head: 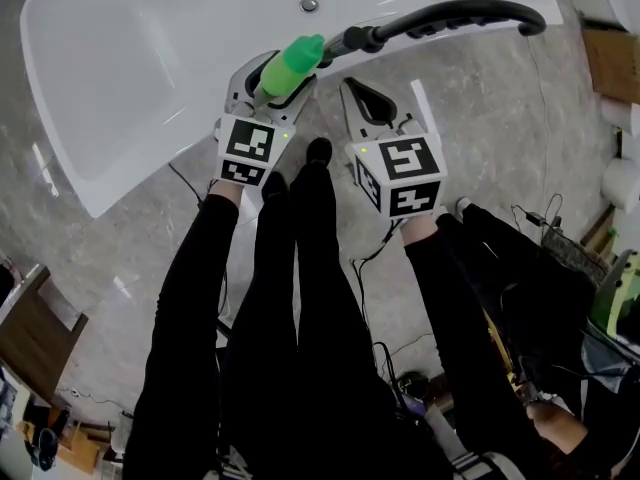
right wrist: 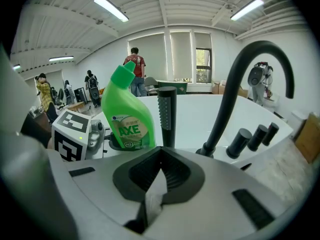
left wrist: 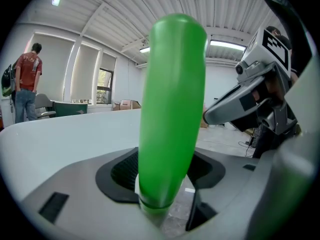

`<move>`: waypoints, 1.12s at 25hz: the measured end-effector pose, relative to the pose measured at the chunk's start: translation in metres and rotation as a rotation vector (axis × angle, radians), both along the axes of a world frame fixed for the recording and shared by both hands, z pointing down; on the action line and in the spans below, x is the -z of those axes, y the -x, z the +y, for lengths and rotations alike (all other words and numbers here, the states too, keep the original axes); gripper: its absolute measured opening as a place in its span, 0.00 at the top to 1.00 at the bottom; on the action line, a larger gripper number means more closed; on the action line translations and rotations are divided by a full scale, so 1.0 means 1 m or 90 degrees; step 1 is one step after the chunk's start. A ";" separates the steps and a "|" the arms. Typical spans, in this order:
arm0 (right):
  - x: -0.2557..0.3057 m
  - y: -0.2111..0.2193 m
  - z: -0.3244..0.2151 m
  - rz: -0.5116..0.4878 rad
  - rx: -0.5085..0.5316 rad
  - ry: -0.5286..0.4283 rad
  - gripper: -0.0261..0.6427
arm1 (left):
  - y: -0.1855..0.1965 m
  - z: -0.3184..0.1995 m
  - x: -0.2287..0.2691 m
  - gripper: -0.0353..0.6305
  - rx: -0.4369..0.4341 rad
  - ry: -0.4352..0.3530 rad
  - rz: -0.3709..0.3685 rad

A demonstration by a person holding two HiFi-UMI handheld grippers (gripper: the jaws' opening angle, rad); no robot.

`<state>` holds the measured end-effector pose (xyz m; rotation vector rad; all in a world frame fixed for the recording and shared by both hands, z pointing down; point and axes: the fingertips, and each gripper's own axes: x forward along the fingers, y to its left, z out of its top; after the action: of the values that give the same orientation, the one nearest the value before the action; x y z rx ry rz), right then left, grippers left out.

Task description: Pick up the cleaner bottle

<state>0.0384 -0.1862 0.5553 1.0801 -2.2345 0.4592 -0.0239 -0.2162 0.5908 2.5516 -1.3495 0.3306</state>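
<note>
The left gripper (left wrist: 163, 186) has its jaws clamped on the lower end of the green cleaner bottle (left wrist: 172, 94), whose long axis runs straight out along the jaws. The right gripper (right wrist: 159, 169), jaws together and empty, sits just beside it. The bottle is held at the bathtub (head: 130, 88) rim; whether its base touches the rim cannot be determined.

Bright ceiling tubes (right wrist: 111, 8) light sharp, fisheye-bent views evenly.

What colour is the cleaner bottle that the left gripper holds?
The cleaner bottle is bright green, cap included; the right gripper view shows it best.
</note>
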 end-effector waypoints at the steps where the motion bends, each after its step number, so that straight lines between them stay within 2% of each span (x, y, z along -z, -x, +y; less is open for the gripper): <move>1: -0.001 0.001 -0.001 -0.001 0.001 0.000 0.96 | 0.000 -0.001 0.000 0.52 -0.002 -0.003 0.002; 11: -0.009 0.001 -0.009 -0.006 0.002 0.006 0.96 | -0.010 -0.011 -0.003 0.52 -0.013 -0.023 -0.007; 18: -0.012 0.001 -0.010 0.002 -0.001 0.017 0.96 | -0.008 -0.010 0.000 0.61 -0.015 -0.041 -0.022; 28: -0.018 0.002 -0.015 0.001 0.003 0.022 0.96 | -0.010 -0.011 -0.004 0.63 -0.018 -0.059 -0.043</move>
<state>0.0364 -0.2009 0.5738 1.0560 -2.2200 0.4937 -0.0138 -0.2271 0.5945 2.6600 -1.3859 0.3712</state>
